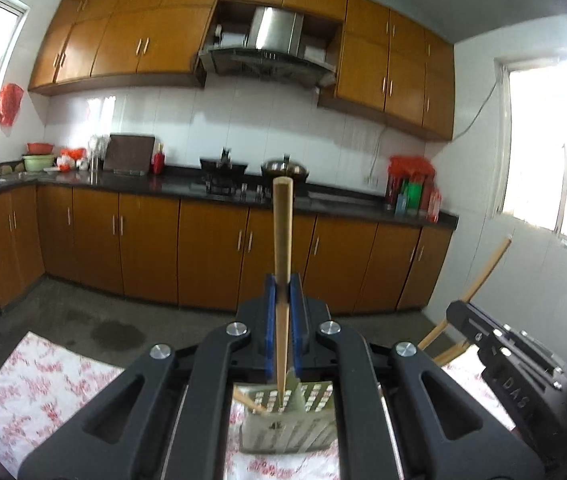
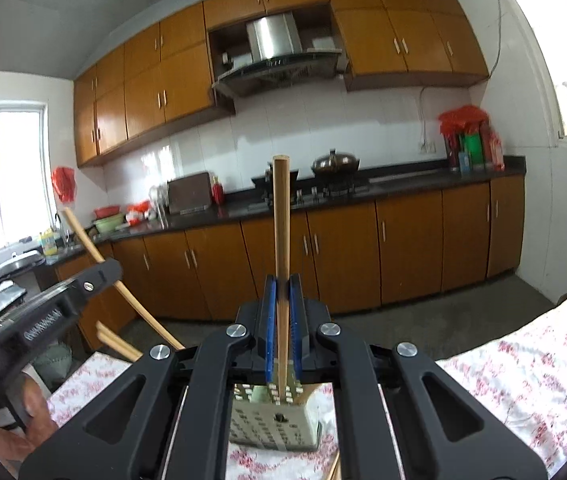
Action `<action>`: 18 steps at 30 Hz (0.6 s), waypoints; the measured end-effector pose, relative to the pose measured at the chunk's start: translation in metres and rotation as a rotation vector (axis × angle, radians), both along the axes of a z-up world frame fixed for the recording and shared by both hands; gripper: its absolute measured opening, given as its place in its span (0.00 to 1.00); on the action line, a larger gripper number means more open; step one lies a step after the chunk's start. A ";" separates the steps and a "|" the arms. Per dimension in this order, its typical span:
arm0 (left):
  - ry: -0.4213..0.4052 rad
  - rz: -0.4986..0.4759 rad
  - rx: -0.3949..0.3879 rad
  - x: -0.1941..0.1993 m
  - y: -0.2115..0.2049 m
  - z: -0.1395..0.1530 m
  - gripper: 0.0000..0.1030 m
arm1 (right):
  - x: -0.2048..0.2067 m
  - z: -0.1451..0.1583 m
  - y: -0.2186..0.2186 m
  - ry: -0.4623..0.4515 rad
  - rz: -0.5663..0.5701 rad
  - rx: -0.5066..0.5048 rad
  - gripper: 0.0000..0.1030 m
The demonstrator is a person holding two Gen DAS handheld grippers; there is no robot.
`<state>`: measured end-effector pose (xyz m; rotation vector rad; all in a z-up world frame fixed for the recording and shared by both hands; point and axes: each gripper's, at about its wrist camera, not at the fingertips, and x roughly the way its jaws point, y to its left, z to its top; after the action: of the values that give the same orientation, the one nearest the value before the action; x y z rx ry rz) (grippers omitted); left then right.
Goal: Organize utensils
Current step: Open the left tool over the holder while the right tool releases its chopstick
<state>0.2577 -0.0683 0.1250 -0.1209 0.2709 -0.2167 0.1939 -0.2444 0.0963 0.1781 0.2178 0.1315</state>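
Observation:
My left gripper [image 1: 283,286] is shut on a wooden chopstick [image 1: 283,224] held upright, its lower tip inside a perforated metal utensil holder [image 1: 287,420] that stands on the floral tablecloth [image 1: 43,392]. My right gripper [image 2: 282,286] is shut on another wooden chopstick [image 2: 282,216], also upright, its tip in the same holder [image 2: 275,424]. The right gripper with its chopstick shows at the right in the left wrist view [image 1: 479,276]. The left gripper with its chopstick shows at the left in the right wrist view [image 2: 87,248]. More chopsticks [image 2: 115,342] lean out of the holder.
The table with the floral cloth [image 2: 523,368] stands in a kitchen. Beyond it are brown lower cabinets [image 1: 203,248], a dark counter [image 1: 363,196] with a stove and a lidded wok [image 1: 285,168], and a range hood [image 1: 271,56]. Windows are at both sides.

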 end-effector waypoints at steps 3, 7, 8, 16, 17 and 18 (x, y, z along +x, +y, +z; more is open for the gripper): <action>0.032 -0.005 -0.008 0.007 0.004 -0.013 0.08 | -0.002 -0.002 0.004 0.015 0.010 0.001 0.08; 0.040 -0.016 -0.017 0.004 0.009 -0.018 0.11 | -0.012 0.004 0.003 0.016 0.011 0.004 0.14; 0.037 -0.017 -0.020 0.002 0.010 -0.018 0.15 | -0.014 0.006 0.003 0.013 0.009 0.004 0.18; 0.015 -0.004 -0.044 -0.047 0.043 -0.005 0.40 | -0.063 0.023 -0.017 -0.028 -0.039 -0.008 0.34; 0.037 0.008 -0.034 -0.055 0.050 -0.008 0.44 | -0.069 0.019 -0.019 -0.014 -0.046 -0.016 0.34; 0.061 0.014 -0.027 -0.060 0.056 -0.013 0.48 | -0.073 0.014 -0.022 0.009 -0.052 -0.024 0.34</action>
<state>0.1975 -0.0126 0.1118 -0.1563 0.3276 -0.2025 0.1210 -0.2662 0.1099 0.1604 0.2230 0.0769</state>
